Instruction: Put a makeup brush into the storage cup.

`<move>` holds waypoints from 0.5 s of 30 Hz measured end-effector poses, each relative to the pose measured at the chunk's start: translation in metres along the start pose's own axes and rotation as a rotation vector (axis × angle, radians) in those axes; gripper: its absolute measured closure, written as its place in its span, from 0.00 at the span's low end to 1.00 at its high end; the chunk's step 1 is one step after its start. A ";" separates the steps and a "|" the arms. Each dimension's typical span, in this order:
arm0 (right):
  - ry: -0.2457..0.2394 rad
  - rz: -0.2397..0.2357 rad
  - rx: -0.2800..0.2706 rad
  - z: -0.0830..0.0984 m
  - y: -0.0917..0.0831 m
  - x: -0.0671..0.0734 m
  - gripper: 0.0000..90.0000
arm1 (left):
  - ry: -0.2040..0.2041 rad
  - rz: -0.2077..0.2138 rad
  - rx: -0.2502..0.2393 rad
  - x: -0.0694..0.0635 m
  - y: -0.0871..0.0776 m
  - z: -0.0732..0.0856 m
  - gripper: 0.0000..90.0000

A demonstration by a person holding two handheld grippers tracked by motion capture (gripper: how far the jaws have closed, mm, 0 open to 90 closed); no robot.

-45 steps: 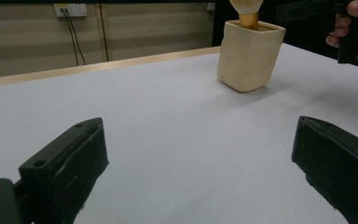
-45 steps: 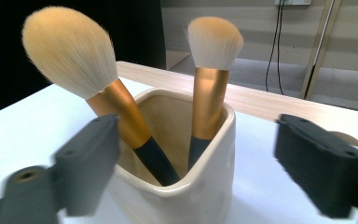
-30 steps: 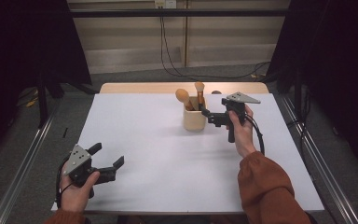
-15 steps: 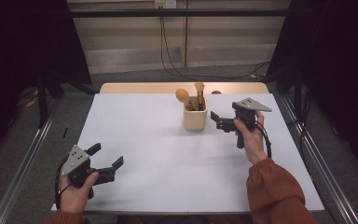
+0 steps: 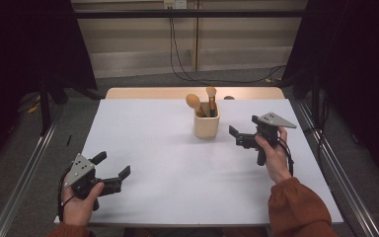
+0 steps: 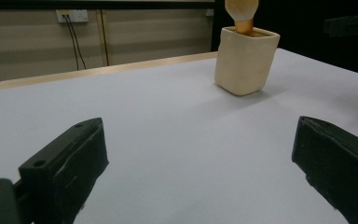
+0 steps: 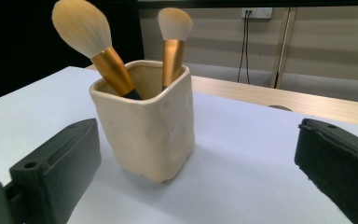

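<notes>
A cream ceramic cup (image 5: 207,127) (image 7: 149,126) (image 6: 245,60) stands upright at the back middle of the white table (image 5: 177,163). It holds two gold-handled makeup brushes, a round one (image 5: 193,101) (image 7: 81,28) and a slimmer one (image 5: 210,94) (image 7: 173,28). Just to the cup's right is my right gripper (image 5: 237,137) (image 7: 196,128), open, with its jaws pointing at the cup and apart from it. My left gripper (image 5: 112,165) (image 6: 198,135) sits open and empty near the front left corner. Far off in the left gripper view I see the right gripper (image 6: 354,23).
A wooden strip (image 5: 153,93) borders the table's far edge, with a small dark round object (image 5: 228,97) on it. Metal rails (image 5: 24,173) run along both sides. Cables (image 5: 177,59) hang from a wall socket behind. Dark curtains flank the area.
My right gripper has drawn back from the cup, moving right and toward the person, still open. The left gripper and the cup have stayed put.
</notes>
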State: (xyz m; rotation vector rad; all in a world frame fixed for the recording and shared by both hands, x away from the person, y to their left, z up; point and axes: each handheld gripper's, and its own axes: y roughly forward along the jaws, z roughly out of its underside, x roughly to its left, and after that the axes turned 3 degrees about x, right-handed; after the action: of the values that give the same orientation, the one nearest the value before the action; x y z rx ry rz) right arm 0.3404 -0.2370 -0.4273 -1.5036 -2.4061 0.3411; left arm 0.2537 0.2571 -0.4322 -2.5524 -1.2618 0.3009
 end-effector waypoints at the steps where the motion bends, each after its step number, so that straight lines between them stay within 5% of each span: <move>1: 0.003 0.003 -0.001 0.001 -0.002 0.000 0.00 | -0.001 0.001 -0.001 0.000 0.000 0.000 0.04; 15: -0.013 0.016 -0.012 0.014 -0.024 -0.003 0.00 | -0.004 -0.005 -0.003 -0.001 -0.001 0.000 0.04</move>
State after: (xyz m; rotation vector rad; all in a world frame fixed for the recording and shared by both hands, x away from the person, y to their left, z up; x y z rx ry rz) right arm 0.3166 -0.2505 -0.4319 -1.5314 -2.4117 0.3410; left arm 0.2521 0.2575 -0.4322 -2.5515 -1.2714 0.3038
